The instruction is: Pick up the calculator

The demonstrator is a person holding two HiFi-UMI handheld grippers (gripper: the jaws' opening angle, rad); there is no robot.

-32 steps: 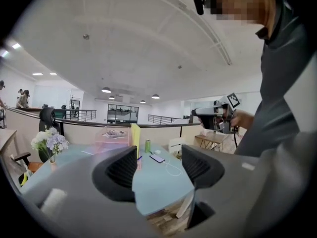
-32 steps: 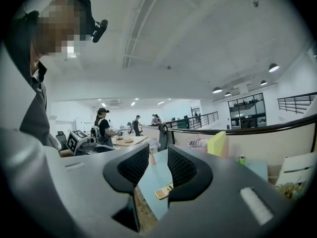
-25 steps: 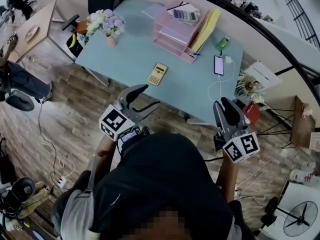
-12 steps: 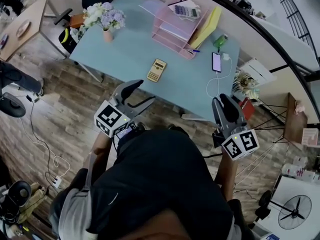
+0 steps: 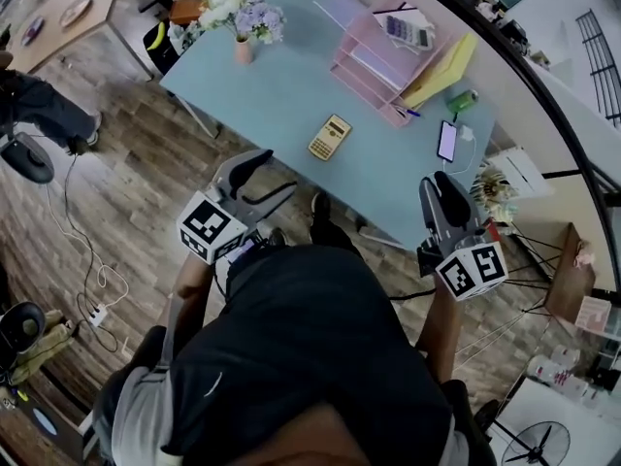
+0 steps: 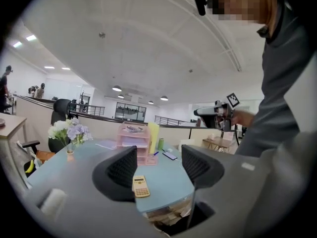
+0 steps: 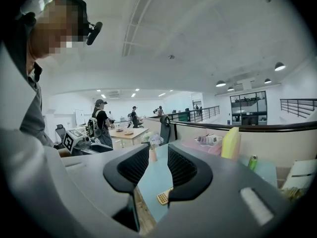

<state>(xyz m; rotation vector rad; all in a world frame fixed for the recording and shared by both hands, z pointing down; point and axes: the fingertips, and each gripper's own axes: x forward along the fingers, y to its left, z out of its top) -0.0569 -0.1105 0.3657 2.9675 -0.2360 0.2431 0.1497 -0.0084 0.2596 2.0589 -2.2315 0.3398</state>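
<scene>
A yellow calculator (image 5: 330,137) lies flat on the light blue table (image 5: 277,90), near its front edge. A second, grey calculator (image 5: 408,32) rests on top of the pink letter tray (image 5: 369,61). My left gripper (image 5: 265,175) is held off the table's front edge, short of the yellow calculator, open and empty. In the left gripper view the calculator (image 6: 141,186) shows beyond the gap of the left gripper (image 6: 158,170). My right gripper (image 5: 441,188) hangs off the table's right corner, open with nothing in it. In the right gripper view its right jaw half hides the calculator (image 7: 162,197).
A vase of flowers (image 5: 243,17) stands at the table's far left. A phone (image 5: 447,141) on a white cable, a green bottle (image 5: 463,100) and a yellow folder (image 5: 441,61) lie at the right. Cables run over the wooden floor (image 5: 97,299).
The person has stepped nearer the table, and both grippers have come closer to its front edge. The jaws stand as before. The calculator has not moved.
</scene>
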